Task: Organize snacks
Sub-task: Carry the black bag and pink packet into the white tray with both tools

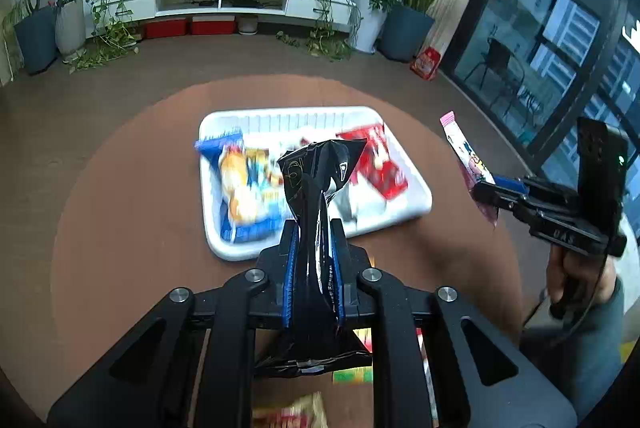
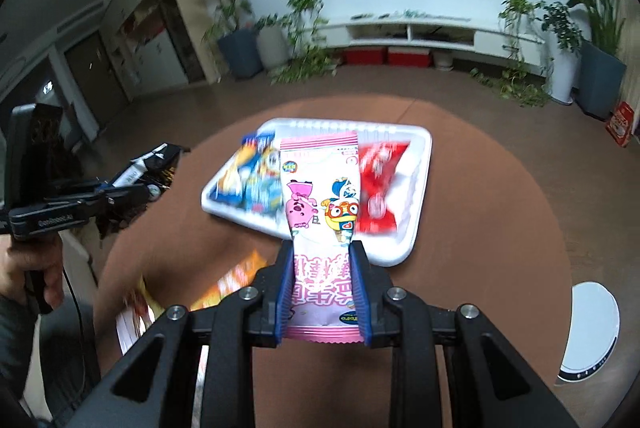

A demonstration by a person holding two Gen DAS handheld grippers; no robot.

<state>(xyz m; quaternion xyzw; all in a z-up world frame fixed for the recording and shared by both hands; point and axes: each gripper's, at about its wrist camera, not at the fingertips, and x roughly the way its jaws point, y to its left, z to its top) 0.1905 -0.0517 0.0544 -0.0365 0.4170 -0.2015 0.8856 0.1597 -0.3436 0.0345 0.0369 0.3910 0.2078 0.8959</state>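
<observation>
Above round brown table (image 1: 120, 228) with white tray (image 1: 416, 196), both claws pinching packets, plant-lined room behind.

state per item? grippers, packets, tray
left gripper: shut on black packet, held up above the table
right gripper: shut on pink packet, held up
white tray: on the round table, partly filled
blue packet: lying in tray
red packet: lying in tray

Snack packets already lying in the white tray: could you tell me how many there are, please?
2 clearly: a blue packet at the white tray's left and a red packet at its right; blur may hide others.
</observation>
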